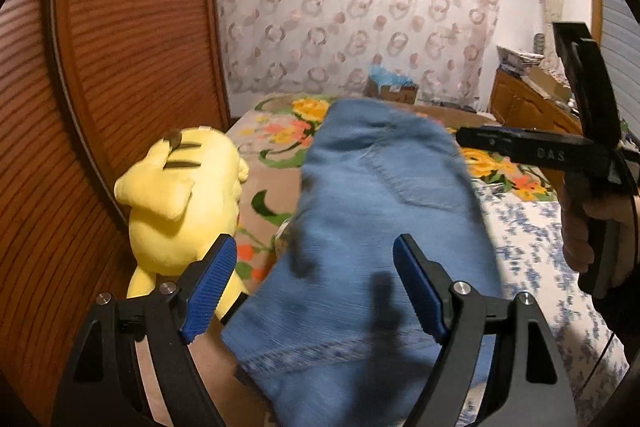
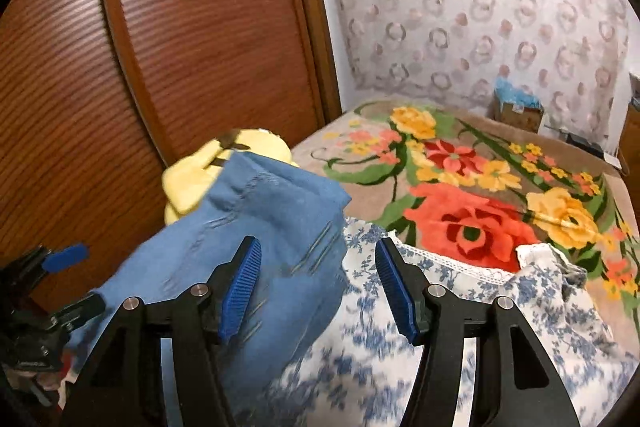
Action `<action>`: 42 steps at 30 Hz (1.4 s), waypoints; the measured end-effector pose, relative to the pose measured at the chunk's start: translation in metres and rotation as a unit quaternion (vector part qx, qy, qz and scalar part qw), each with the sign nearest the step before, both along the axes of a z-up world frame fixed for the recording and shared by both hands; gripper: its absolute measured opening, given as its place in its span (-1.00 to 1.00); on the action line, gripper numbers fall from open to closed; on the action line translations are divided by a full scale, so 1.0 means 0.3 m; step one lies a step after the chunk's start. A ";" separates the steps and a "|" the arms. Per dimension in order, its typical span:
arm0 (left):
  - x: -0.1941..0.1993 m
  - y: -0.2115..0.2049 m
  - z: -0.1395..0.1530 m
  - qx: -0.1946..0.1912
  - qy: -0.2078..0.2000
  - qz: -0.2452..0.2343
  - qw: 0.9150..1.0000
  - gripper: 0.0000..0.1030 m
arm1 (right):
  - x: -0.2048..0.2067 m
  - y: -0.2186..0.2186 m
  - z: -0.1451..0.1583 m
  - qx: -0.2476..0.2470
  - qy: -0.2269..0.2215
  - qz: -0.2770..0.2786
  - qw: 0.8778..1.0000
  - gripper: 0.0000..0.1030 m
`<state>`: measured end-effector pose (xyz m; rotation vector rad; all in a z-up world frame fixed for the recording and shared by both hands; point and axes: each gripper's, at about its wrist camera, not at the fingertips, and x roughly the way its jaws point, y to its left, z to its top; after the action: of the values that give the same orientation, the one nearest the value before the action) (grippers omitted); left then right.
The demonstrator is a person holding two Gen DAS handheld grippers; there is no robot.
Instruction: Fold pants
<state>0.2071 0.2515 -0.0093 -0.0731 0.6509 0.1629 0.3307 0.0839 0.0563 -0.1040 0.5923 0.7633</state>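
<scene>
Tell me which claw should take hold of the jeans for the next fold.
Probably the left claw: it is open with the blue jeans lying straight between its fingers. The right claw, also open, sits off the jeans' edge, over the blue-and-white floral sheet.

Your bed is covered with a tan floral blanket. On it you have a blue-and-white floral cloth, the blue denim pants folded over, and a yellow plush toy beside them.

The wooden wardrobe and yellow plush toy close off the left — the folded pants fill the middle; the floral blanket beyond lies open.
</scene>
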 end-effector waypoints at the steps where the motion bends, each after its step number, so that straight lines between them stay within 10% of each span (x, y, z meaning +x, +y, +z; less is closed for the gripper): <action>1: -0.014 -0.019 0.016 0.002 -0.007 -0.005 1.000 0.59 | -0.032 -0.028 0.007 0.002 -0.003 -0.003 1.000 0.19; 25: -0.337 -0.542 0.230 0.003 -0.094 -0.136 0.986 0.67 | -0.820 -0.664 0.090 0.032 -0.094 -0.094 0.991 0.19; 42: -0.463 -0.713 0.278 0.008 -0.112 -0.121 0.986 0.70 | -1.197 -0.815 0.108 0.032 -0.143 -0.203 0.968 0.40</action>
<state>0.0682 0.0376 0.0741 0.0031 0.4288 -0.0753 -0.0285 -0.1606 0.0886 -0.0306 0.2978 0.3582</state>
